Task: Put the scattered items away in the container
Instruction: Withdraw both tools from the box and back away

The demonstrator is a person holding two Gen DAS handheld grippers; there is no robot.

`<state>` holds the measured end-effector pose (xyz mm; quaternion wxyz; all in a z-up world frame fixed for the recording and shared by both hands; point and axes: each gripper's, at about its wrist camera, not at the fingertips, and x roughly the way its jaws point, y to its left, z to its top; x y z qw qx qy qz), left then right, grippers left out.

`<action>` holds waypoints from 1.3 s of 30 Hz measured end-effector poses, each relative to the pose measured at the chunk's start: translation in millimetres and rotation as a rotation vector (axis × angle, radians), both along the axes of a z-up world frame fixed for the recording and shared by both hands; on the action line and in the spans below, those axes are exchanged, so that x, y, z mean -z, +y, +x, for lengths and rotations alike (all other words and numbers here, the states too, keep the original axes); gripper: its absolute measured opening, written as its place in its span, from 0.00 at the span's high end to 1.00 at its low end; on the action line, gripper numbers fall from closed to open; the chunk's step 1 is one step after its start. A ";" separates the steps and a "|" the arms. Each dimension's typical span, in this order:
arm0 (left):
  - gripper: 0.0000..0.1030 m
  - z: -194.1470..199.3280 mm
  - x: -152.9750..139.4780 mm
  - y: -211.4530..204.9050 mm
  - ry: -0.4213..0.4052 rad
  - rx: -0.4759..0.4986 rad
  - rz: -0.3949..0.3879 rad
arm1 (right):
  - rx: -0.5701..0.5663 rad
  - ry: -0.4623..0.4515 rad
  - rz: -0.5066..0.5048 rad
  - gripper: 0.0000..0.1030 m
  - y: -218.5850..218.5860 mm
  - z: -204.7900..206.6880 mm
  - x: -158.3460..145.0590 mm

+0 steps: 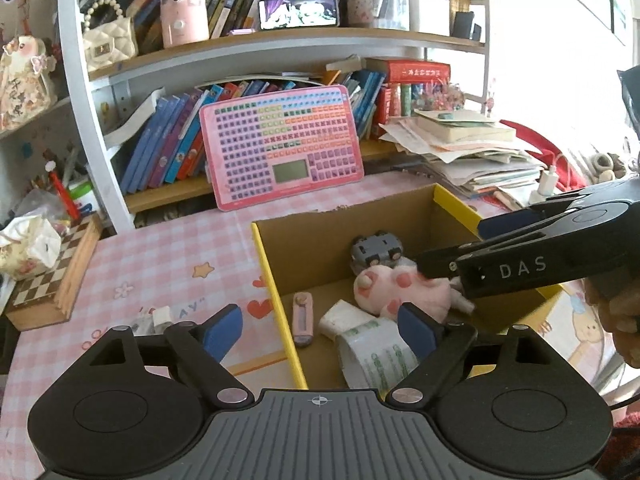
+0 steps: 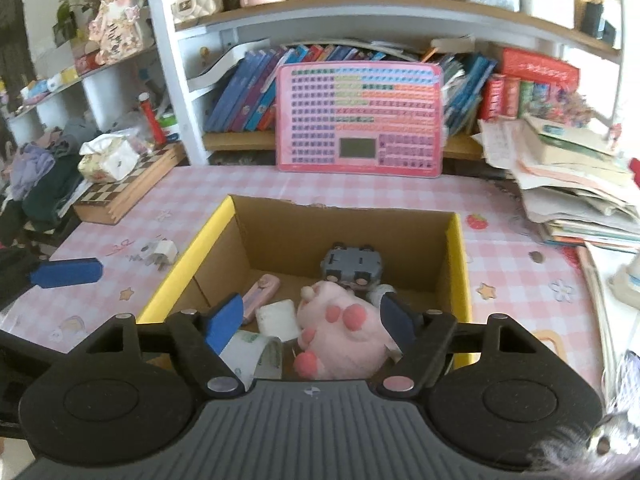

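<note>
An open cardboard box with yellow rims [image 1: 276, 288] [image 2: 460, 264] stands on the pink checked table. Inside lie a pink plush toy [image 1: 400, 288] [image 2: 340, 332], a grey toy car [image 1: 376, 250] [image 2: 352, 266], a pink flat case [image 1: 302, 320] [image 2: 260, 290], a white cup [image 1: 342, 318] [image 2: 278, 318] and a tape roll [image 1: 376, 356] [image 2: 252, 354]. A white charger plug [image 1: 160, 316] [image 2: 162, 254] lies on the table left of the box. My left gripper [image 1: 320, 330] is open over the box's left rim. My right gripper [image 2: 314, 316] is open, with the plush between its pads.
A pink keyboard toy [image 1: 280, 148] [image 2: 360, 120] leans on the bookshelf behind the box. A chessboard box [image 1: 52, 280] [image 2: 128, 184] with a tissue pack sits at the left. A paper and book stack [image 1: 468, 148] [image 2: 572, 176] lies at the right.
</note>
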<state>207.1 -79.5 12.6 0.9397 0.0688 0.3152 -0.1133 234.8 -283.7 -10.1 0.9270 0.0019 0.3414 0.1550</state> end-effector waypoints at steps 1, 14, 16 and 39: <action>0.15 -4.0 -0.6 2.0 -0.001 0.005 -0.004 | 0.019 -0.003 0.006 0.27 0.1 -5.8 -0.6; 0.11 -51.3 -1.1 47.5 0.001 0.034 -0.049 | 0.282 -0.013 0.055 0.24 7.5 -83.1 8.2; 0.10 -58.1 -1.1 53.8 0.006 0.038 -0.053 | 0.312 -0.023 0.058 0.24 10.2 -95.3 7.7; 0.10 -130.7 12.7 108.8 0.064 0.121 -0.042 | 0.427 -0.015 -0.031 0.20 70.1 -202.4 21.3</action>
